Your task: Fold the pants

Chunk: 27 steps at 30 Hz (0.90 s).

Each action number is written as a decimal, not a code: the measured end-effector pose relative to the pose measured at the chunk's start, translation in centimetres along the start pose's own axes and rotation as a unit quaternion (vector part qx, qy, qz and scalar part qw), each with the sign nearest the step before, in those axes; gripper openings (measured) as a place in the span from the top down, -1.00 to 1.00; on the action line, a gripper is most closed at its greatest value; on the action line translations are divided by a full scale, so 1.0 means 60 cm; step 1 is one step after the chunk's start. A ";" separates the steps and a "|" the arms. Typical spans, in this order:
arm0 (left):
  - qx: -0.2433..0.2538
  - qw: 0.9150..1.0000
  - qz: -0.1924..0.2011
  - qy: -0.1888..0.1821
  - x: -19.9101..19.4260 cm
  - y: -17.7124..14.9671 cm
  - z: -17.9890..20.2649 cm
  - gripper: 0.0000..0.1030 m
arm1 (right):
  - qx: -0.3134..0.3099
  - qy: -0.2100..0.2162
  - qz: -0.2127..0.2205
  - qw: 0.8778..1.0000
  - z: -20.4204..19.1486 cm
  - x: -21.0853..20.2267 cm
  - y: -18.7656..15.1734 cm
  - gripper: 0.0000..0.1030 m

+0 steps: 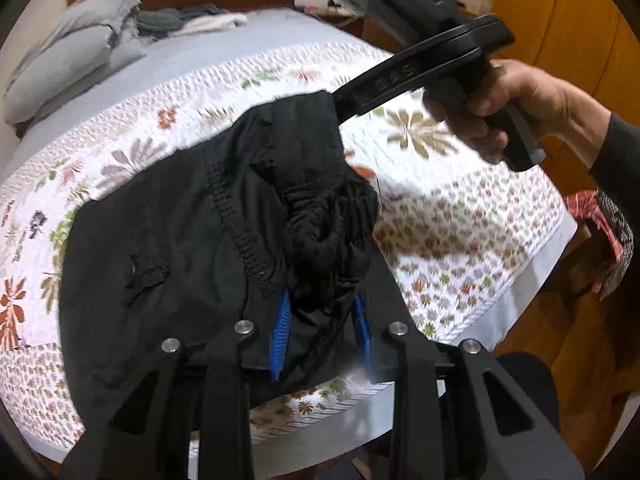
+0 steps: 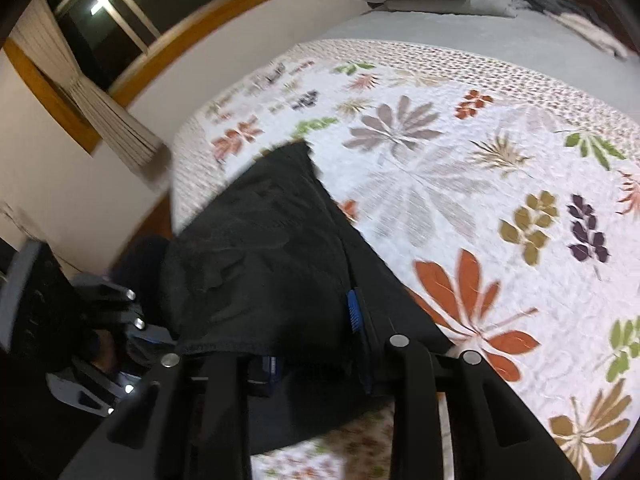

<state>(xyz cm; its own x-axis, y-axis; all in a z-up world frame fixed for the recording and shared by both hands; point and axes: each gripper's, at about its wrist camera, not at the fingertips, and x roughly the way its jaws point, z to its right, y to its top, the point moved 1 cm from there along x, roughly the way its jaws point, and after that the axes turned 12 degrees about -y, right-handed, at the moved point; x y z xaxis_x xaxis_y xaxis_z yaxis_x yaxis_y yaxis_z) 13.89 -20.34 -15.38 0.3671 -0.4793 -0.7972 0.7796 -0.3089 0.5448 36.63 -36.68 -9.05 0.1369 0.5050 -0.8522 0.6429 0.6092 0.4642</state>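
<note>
the black pants (image 1: 192, 240) hang bunched between two tongs above a bed, their lower part draped onto the floral quilt (image 1: 460, 208). in the left wrist view the garment's long axis runs from the near tongs up and to the right toward the far tongs, with the gathered waistband (image 1: 332, 216) crumpled in the middle and a ribbed seam running diagonally beside it.

the left tongs (image 1: 322, 324) are narrowed on a fold of the black cloth, blue pads (image 1: 280, 324) pressing it from both sides. the right tongs (image 1: 340, 106) are closed on the upper corner of the pants; a hand (image 1: 504, 108) grips the handle (a dark sleeve shows at the wrist). in the right wrist view the right tongs (image 2: 320, 320) have cloth over the left finger, so only one blue pad (image 2: 354, 312) shows clearly, pressed against the fabric.

from that view the pants stretch away toward the quilt's left edge, near the wall under a window (image 2: 132, 12). the quilt lies open to the right and beyond the garment. grey pillows (image 1: 72, 56) sit at the far head of the bed, well apart from the pants.
</note>
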 end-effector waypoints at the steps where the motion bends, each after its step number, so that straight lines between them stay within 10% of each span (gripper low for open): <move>1: 0.000 1.000 -0.007 -0.002 0.009 -0.002 -0.002 0.46 | 0.003 -0.004 0.000 1.000 0.007 0.000 -0.011 0.28; 5: -0.006 0.999 -0.015 -0.029 0.041 -0.018 -0.011 0.11 | 0.082 0.001 0.018 0.996 0.062 -0.014 -0.072 -0.09; 10: -0.026 0.995 0.002 -0.099 0.042 -0.025 -0.014 -0.26 | 0.249 0.088 0.106 0.958 0.107 -0.051 -0.153 -0.22; 16: -0.116 0.968 0.052 -0.217 -0.015 -0.038 -0.060 -0.47 | 0.252 0.111 0.198 0.941 0.035 -0.073 -0.127 -0.22; 27: -0.165 0.969 0.098 -0.157 -0.091 -0.079 -0.154 -0.72 | 0.329 0.059 0.120 0.935 0.072 0.018 -0.164 0.22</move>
<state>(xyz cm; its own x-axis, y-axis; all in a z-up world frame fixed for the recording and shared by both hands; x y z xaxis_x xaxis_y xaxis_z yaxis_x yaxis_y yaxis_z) 12.88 -8.66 -16.04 0.3921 -0.7442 -0.5408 0.8498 0.0680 0.5227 33.72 -44.77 -15.60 0.2780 0.6668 -0.6915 0.9338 -0.0187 0.3574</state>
